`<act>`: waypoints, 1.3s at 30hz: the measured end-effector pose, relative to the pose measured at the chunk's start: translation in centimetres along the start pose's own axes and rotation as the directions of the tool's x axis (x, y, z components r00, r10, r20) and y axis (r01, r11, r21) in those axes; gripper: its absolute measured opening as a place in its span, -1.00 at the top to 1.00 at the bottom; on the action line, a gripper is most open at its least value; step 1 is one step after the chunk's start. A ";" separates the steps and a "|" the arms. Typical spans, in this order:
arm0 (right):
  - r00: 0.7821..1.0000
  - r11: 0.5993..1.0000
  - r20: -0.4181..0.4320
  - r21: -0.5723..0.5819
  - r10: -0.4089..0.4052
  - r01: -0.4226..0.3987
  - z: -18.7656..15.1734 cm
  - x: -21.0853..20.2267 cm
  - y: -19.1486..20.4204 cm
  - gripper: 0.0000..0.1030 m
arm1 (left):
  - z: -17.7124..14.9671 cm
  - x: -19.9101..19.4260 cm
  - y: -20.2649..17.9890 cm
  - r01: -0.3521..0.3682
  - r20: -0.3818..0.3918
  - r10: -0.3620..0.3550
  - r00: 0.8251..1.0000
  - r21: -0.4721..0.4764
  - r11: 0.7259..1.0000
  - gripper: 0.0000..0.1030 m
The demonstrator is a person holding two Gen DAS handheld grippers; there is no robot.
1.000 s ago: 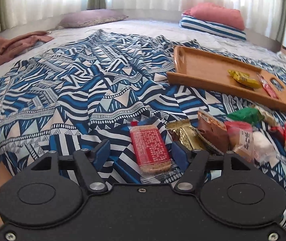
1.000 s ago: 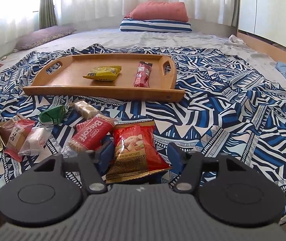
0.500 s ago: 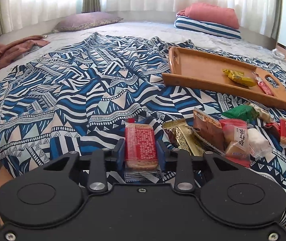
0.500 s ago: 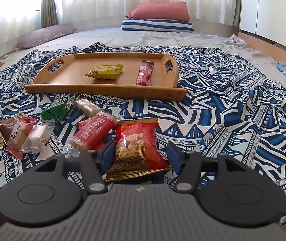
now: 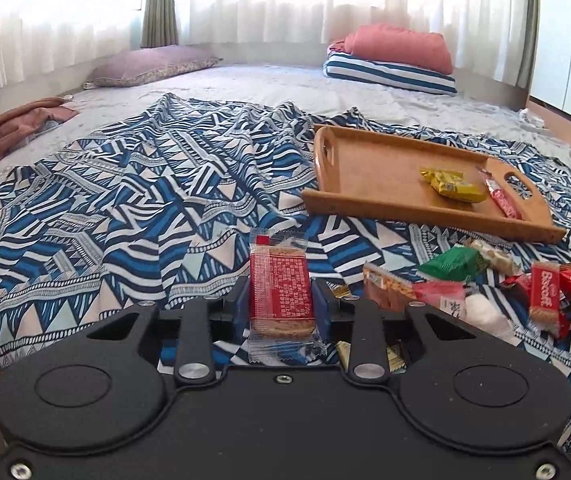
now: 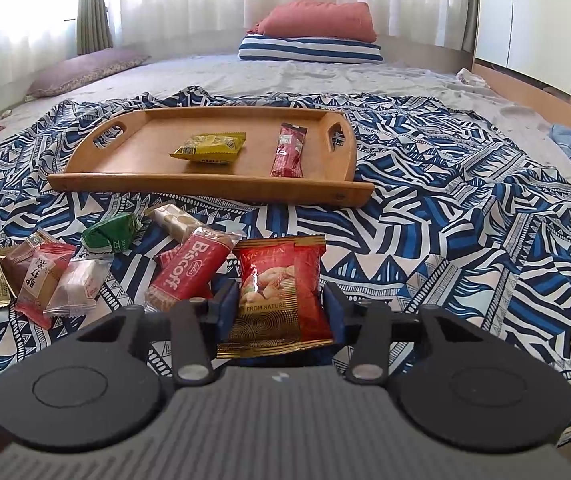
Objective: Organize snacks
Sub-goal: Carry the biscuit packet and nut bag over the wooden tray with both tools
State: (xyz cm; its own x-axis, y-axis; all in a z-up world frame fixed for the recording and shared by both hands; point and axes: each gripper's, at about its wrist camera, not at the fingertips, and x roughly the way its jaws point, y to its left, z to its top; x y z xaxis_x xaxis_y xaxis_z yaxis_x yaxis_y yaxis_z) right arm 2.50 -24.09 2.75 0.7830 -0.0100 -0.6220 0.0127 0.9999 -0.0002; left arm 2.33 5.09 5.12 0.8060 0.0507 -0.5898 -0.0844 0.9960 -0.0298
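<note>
Red biscuit pack [image 6: 187, 275]: "Biscoff" in white letters, running along its length; the same word shows in the left wrist view [image 5: 545, 295].
Nut bag [image 6: 280, 297]: "FROM NATURE" in gold across the lower half; a gold brand line along the top edge is too blurred to read.
Pink-and-white pack [image 6: 41, 280]: dark East Asian characters on a white panel, not legible.
Red wafer pack [image 5: 281, 289]: dense small white print, too fine to read.
Yellow pack [image 6: 210, 147]: dark strip of print, illegible.
</note>
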 end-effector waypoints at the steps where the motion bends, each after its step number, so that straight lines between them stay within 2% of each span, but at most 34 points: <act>1: 1.000 1.000 0.003 0.005 -0.004 0.004 0.2 -0.2 -0.1 0.05 | 0.4 0.1 -0.1 0.012 -0.007 -0.012 1.000 0.002 1.000 0.40; 9: 0.999 0.998 0.038 0.057 -0.016 0.014 2.7 -0.9 -1.2 0.05 | 3.9 1.0 -1.4 0.086 -0.016 -0.085 0.996 0.039 0.996 0.40; 17: 0.998 0.990 0.045 0.137 0.038 -0.044 7.3 0.4 -1.9 0.04 | 8.1 2.9 -3.2 0.167 -0.031 -0.166 0.986 0.040 0.985 0.40; 25: 0.990 0.950 0.014 0.281 0.137 -0.135 11.7 3.9 -2.4 0.04 | 11.3 6.0 -5.1 0.250 -0.061 -0.248 0.967 0.024 0.968 0.40; 32: 0.990 0.946 -0.023 0.300 0.138 -0.125 13.7 7.4 -1.5 0.04 | 13.0 10.0 -6.7 0.303 -0.125 -0.303 0.945 -0.017 0.953 0.40; 39: 0.989 0.943 -0.054 0.311 0.140 -0.116 14.6 10.4 -1.2 0.04 | 13.9 14.1 -8.8 0.317 -0.147 -0.315 0.938 -0.008 0.948 0.40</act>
State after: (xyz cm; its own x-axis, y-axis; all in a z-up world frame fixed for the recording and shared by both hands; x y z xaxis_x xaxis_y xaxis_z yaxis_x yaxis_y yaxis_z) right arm 19.73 -25.46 7.70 0.7425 0.1301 -0.6571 0.1143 0.9420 0.3157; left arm 22.58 -1.96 8.32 0.6964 -0.2767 -0.6622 0.1705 0.9601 -0.2218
